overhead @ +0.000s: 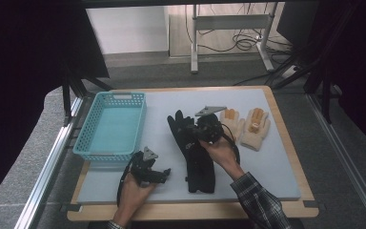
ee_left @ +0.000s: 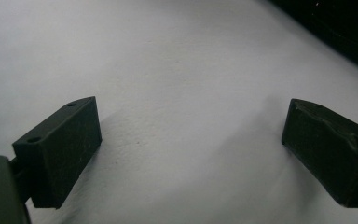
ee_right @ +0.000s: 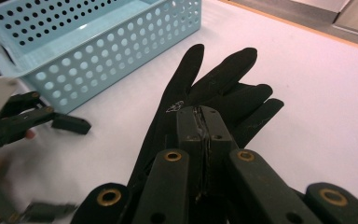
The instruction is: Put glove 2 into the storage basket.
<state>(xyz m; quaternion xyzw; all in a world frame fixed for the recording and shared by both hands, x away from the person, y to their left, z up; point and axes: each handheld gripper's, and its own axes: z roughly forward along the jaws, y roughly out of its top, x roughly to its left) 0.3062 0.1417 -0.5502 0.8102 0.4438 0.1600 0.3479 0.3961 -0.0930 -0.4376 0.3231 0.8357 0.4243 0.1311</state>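
A black glove (overhead: 177,125) lies in the middle of the pale mat, its fingers pointing away from me. My right gripper (overhead: 191,130) sits over it with its jaws pressed together on a thin fold of the glove (ee_right: 219,79); in the right gripper view the gripper (ee_right: 205,122) has the glove's fingers fanning out past its tips. More black glove fabric (overhead: 201,171) stretches toward the near edge. My left gripper (overhead: 163,174) rests in the hand at the near left. Its jaws (ee_left: 191,149) stand wide open over bare mat with nothing between them.
A teal perforated basket (overhead: 86,143) stands at the left of the mat (overhead: 267,171); its holed wall (ee_right: 121,56) is ahead of the right gripper. Two cream gloves (overhead: 232,121) (overhead: 256,128) lie at the right. A wooden rim borders the table.
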